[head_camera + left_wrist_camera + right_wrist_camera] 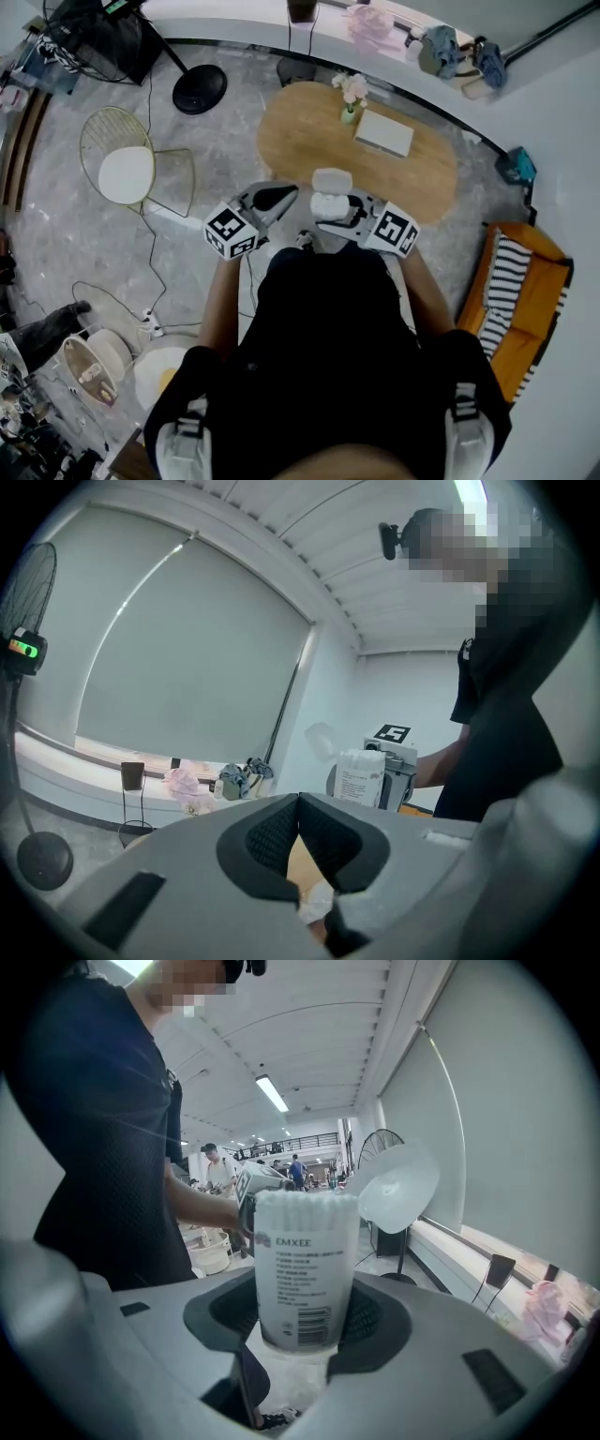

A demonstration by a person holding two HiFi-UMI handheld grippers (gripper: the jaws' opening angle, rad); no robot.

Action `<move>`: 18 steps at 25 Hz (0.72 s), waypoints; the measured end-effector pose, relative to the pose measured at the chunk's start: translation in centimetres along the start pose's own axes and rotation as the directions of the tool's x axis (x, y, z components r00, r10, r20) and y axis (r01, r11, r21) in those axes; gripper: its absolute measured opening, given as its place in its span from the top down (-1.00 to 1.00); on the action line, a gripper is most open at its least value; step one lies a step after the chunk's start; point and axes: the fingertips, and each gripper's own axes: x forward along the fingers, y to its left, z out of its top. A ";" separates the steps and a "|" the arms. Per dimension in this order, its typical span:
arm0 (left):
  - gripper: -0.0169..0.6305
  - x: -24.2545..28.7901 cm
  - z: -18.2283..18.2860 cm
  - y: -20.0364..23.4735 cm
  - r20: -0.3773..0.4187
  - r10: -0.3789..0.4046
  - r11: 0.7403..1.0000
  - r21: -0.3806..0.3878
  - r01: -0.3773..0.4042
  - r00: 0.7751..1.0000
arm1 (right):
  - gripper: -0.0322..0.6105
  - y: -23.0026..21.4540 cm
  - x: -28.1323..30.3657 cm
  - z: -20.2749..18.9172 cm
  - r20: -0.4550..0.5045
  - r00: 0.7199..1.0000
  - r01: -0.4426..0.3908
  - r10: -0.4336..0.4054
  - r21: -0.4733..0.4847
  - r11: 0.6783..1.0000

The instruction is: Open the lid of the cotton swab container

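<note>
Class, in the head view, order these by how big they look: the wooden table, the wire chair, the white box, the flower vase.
Largest to smallest:
1. wooden table
2. wire chair
3. white box
4. flower vase

Held near each other before the chest, the left gripper (299,803) has its jaws pressed together (nothing between them), while the right gripper (305,1314) clamps the cotton swab container (305,1251).

A left claw (300,832) and right claw (298,1326) made two; one cotton swab container (305,1260) (plus one lid (398,1188)); one chair (127,169); one wooden surface (300,141).
</note>
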 end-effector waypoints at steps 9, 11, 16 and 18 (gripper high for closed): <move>0.95 0.8 1.0 -0.1 -0.004 -0.011 1.000 0.021 0.011 1.000 | 0.28 0.0 -0.1 0.1 0.003 1.000 -0.005 0.005 -0.002 1.000; 0.95 0.9 0.8 -0.2 -0.005 -0.009 1.000 0.021 0.009 1.000 | 0.28 0.0 -0.1 0.0 0.005 1.000 -0.003 0.003 -0.005 1.000; 0.95 0.6 0.7 -0.3 -0.011 -0.006 1.000 0.010 0.006 1.000 | 0.28 0.1 -0.1 0.2 0.017 1.000 0.008 -0.008 -0.010 1.000; 0.95 0.7 0.7 -0.3 -0.014 -0.004 1.000 0.008 0.005 1.000 | 0.28 0.0 -0.2 0.3 0.021 1.000 0.011 -0.010 -0.008 1.000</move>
